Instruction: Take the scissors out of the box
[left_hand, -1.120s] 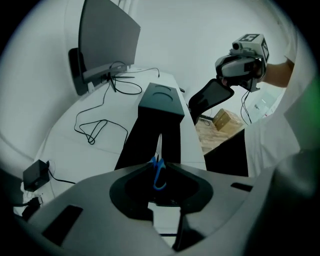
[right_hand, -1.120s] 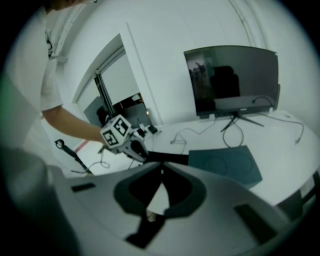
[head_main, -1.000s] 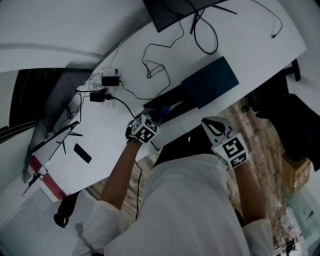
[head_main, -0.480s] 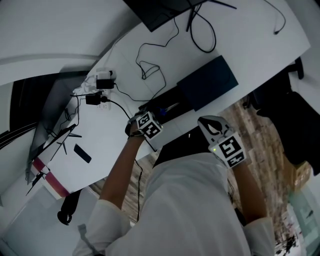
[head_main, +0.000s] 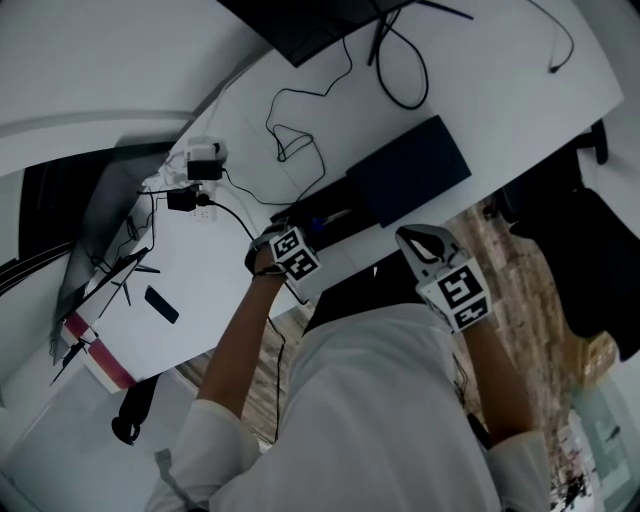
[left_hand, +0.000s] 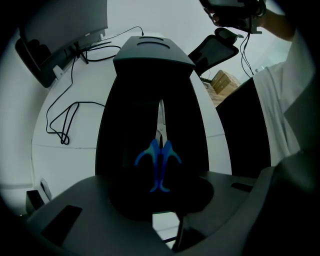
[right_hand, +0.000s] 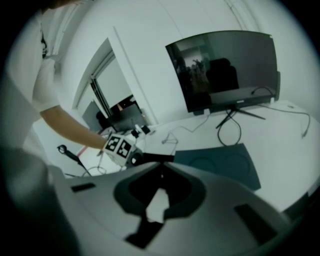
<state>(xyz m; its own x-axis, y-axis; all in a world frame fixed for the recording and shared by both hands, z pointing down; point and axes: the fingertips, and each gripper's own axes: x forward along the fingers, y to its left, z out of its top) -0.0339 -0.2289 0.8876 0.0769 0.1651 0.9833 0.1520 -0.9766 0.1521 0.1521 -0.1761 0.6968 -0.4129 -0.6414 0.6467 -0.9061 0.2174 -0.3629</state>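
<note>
Scissors, blue-handled steel (left_hand: 159, 162), blades toward the far edge, in black box (left_hand: 127, 125) at white worktop's (head_main: 520, 70) front edge, straight below left tongs (left_hand: 160, 196), whose just-narrowed jaws straddle the handles unclamped; right tongs (right_hand: 160, 170) clenched empty, farther.

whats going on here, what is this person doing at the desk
A person holds a hand-held gripper in each hand. The left hand-held gripper points down into a black box on the white desk, with the blue-handled scissors between its jaws. Those jaws have just been closing; it is too dark to tell whether they grip yet. The scissors lie in the box. The right hand-held gripper is shut and empty, off the desk's edge.
</note>
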